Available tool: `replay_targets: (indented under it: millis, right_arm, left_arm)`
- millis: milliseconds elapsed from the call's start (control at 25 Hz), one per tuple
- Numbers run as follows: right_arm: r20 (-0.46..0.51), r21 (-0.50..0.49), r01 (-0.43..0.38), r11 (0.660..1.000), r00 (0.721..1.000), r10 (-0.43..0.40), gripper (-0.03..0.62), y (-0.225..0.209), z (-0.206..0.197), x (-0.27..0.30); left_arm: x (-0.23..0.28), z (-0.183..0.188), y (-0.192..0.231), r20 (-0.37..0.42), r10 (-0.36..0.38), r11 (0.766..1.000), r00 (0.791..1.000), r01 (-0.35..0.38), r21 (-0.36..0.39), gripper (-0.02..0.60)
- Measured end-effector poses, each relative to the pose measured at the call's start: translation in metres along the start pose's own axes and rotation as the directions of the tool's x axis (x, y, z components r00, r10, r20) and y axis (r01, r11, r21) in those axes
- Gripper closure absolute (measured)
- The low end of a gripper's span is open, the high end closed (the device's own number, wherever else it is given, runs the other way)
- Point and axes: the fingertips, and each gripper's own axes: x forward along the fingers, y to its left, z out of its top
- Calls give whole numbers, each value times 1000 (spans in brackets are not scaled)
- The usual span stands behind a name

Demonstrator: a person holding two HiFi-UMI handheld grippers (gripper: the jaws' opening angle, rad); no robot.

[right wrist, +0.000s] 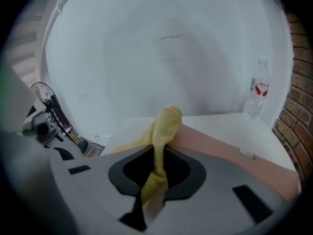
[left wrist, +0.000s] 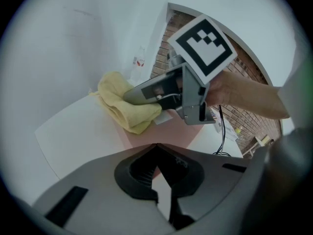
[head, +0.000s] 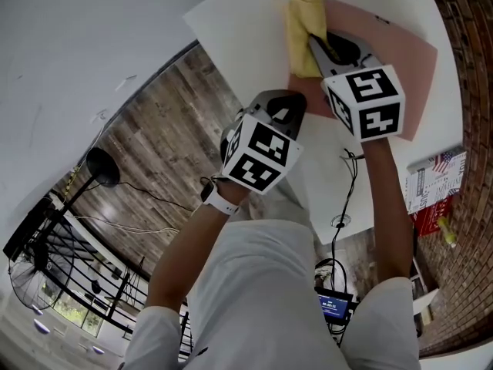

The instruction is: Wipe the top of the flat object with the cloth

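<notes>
A yellow cloth (head: 303,28) lies bunched on the far left end of a flat pink mat (head: 404,60) on the white table (head: 239,29). My right gripper (head: 318,43) is shut on the cloth and presses it onto the mat. In the right gripper view the cloth (right wrist: 165,126) runs up between the jaws and folds over the mat (right wrist: 234,148). My left gripper (head: 290,103) hovers over the mat's near corner at the table edge, shut on nothing. The left gripper view shows the cloth (left wrist: 122,109), the right gripper (left wrist: 132,96) and the mat (left wrist: 168,131) beyond my left gripper (left wrist: 156,146).
A clear water bottle (right wrist: 257,89) stands at the table's far right by the brick wall (head: 470,60). A printed box (head: 435,179) and a red item (head: 431,222) sit to the right. A black cable (head: 350,183) hangs off the table. Wooden floor lies below left.
</notes>
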Motion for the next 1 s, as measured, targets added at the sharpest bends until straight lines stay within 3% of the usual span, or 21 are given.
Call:
replay_targets:
  millis: [160, 560, 840, 1000]
  right_arm:
    - [-13, -14, -18, 1000, 1000, 18, 534, 11, -17, -15]
    - [-56, 7, 95, 995, 994, -94, 534, 18, -77, -73]
    - [-96, 31, 96, 995, 991, -92, 534, 51, -112, -102]
    - [-140, 48, 49, 998, 989, -42, 535, 83, -139, -103]
  left_arm:
    - [0, 1, 1, 10, -2, 1000, 1000, 2, 6, 565]
    - [1, 1, -3, 21, -24, 999, 1000, 23, 44, 565]
    - [2, 1, -4, 15, -55, 996, 998, 54, 64, 565]
    - [1, 1, -1, 10, -56, 996, 998, 56, 73, 565]
